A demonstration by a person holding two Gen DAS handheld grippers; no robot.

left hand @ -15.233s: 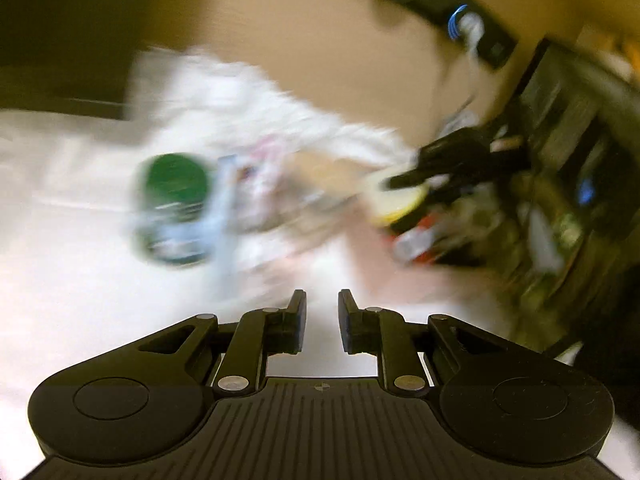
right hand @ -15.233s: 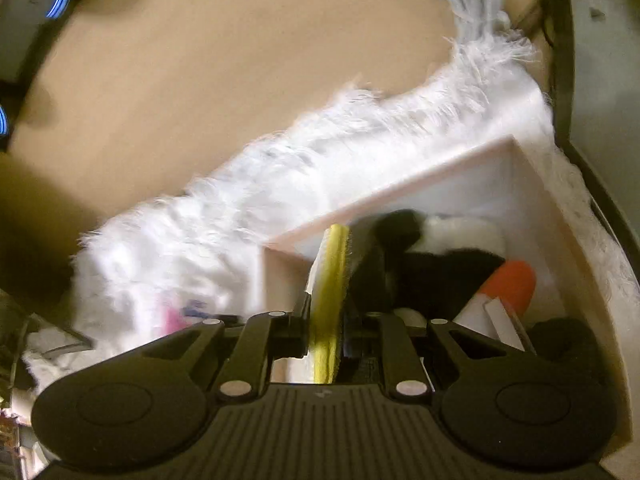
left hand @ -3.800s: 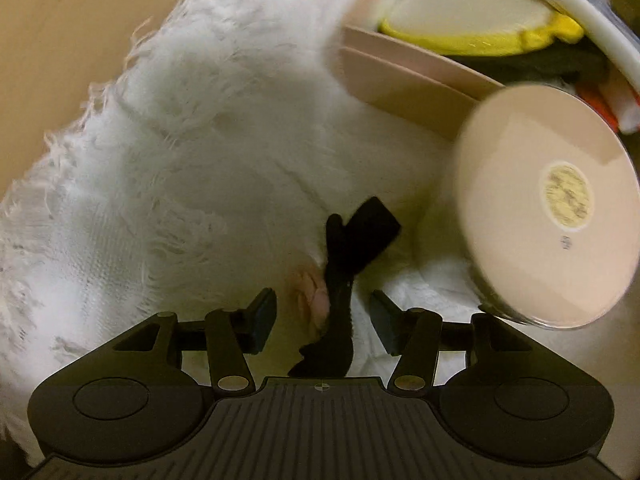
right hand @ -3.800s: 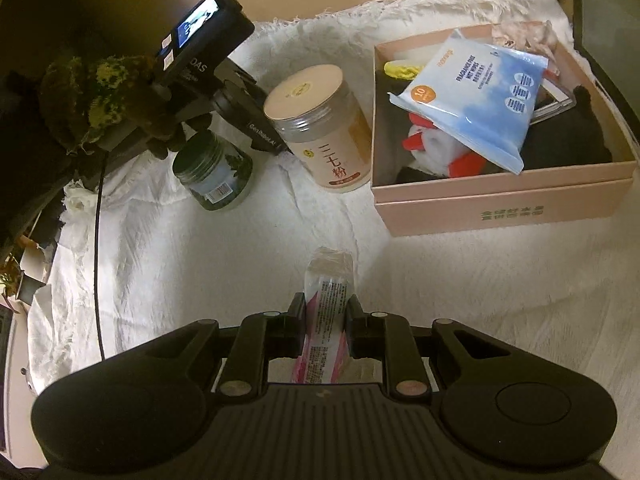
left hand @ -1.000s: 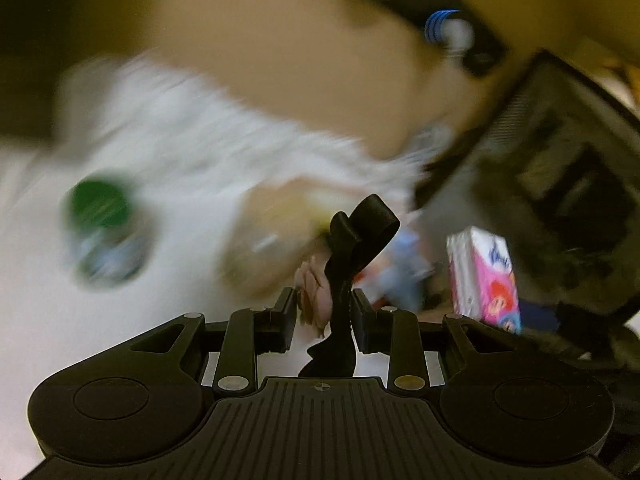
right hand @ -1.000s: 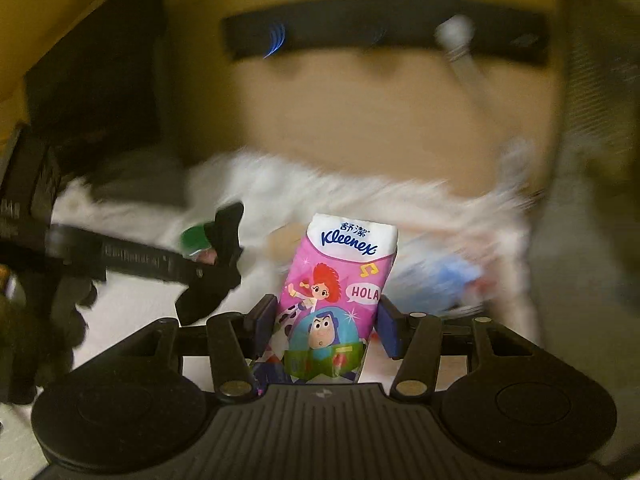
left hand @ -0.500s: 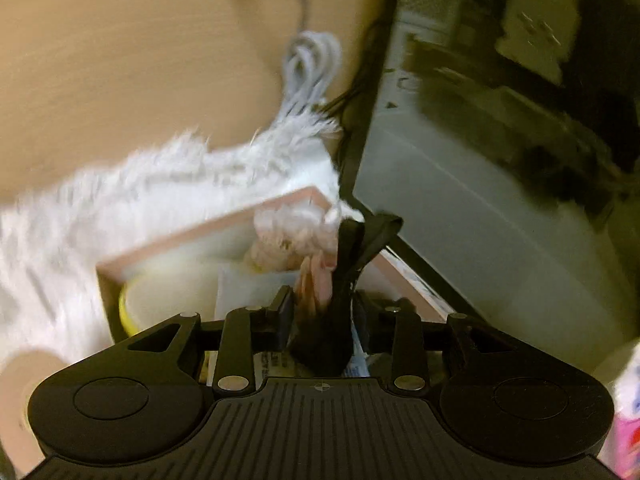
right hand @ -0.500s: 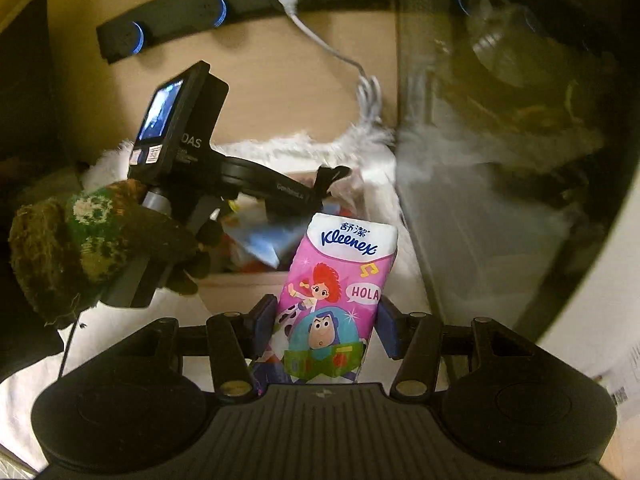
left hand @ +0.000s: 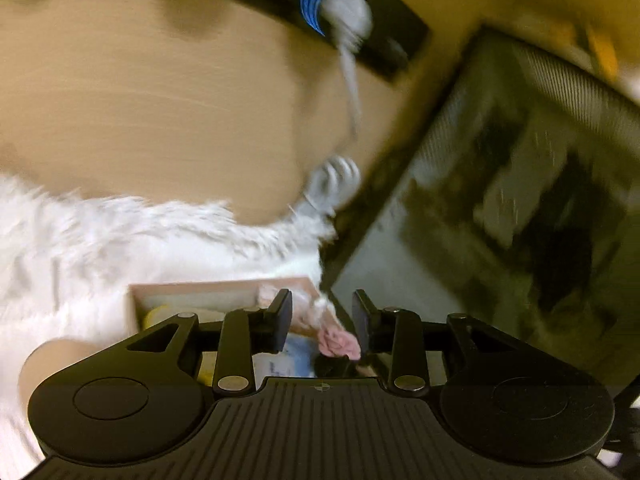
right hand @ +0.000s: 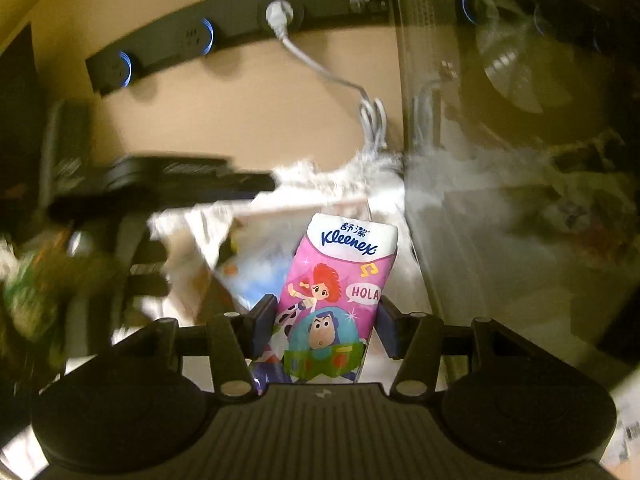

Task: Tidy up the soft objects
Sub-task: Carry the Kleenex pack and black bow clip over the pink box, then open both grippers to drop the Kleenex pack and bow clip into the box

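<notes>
In the left wrist view my left gripper (left hand: 322, 308) hangs over the far corner of the pink box (left hand: 220, 288). Its jaws stand apart with nothing pinched between them, so it is open. A pink and black soft piece (left hand: 338, 342) lies in the box just under the right finger. My right gripper (right hand: 326, 308) is shut on a pink Kleenex tissue pack (right hand: 344, 264), held upright in front of the box (right hand: 304, 208). The left gripper (right hand: 180, 180) shows there as a dark blur above the box, with a gloved hand (right hand: 32, 292) behind it.
The box sits on a white fluffy rug (left hand: 80, 240). A glass-sided computer case (right hand: 520, 160) stands close on the right. A black power strip (right hand: 200, 40) with a white cable (right hand: 320, 68) runs along the wooden back wall. A tan jar lid (left hand: 60, 364) is at lower left.
The black and pink piece has left the left gripper's jaws and lies in the box. The left gripper has swung sideways, blurred. The right gripper keeps the tissue pack and has come nearer the box.
</notes>
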